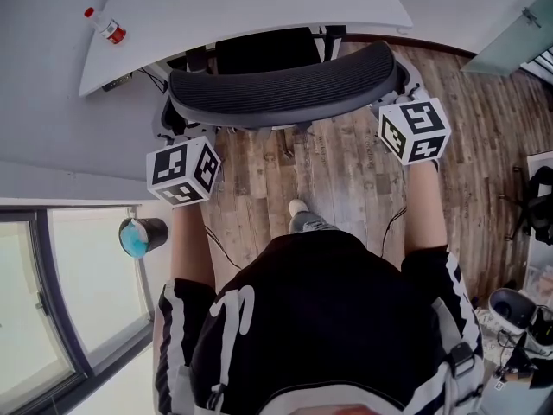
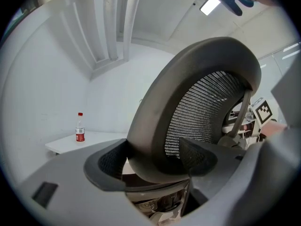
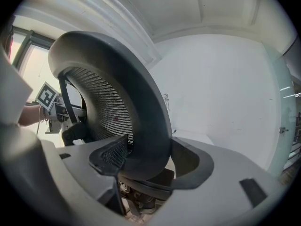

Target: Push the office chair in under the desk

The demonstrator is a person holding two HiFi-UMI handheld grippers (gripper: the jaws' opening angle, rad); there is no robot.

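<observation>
Here one chair (image 1: 285, 89) stands on the wood floor (image 1: 346, 188) before the one desk (image 1: 242, 7). Its curved mesh backrest (image 1: 259, 102) lies just off the desk's near edge, on the person's side, and the dark seat reaches up to that edge. The left gripper (image 2: 153, 159) is at the backrest's left end and the right gripper (image 3: 148, 159) at its right end. In the left gripper view the thick grey rim fills the gap between the two fingers (image 2: 110, 161), one pad against its outer face and the other against the mesh side, so the jaws are closed onto the rim as far as it allows. The right gripper view shows the same: its two fingers (image 3: 188, 161) stand one on each side of the rim and press on it, with no free gap visible. Each gripper's marker cube shows in the head view, one near each end of the backrest. One bottle (image 1: 105, 26) with a red cap and a red label stands upright near the desk's left corner, well apart from the chair. One dark bin (image 1: 141, 236) holding something blue sits on the floor by the window at the left, beside the person's left arm.
</observation>
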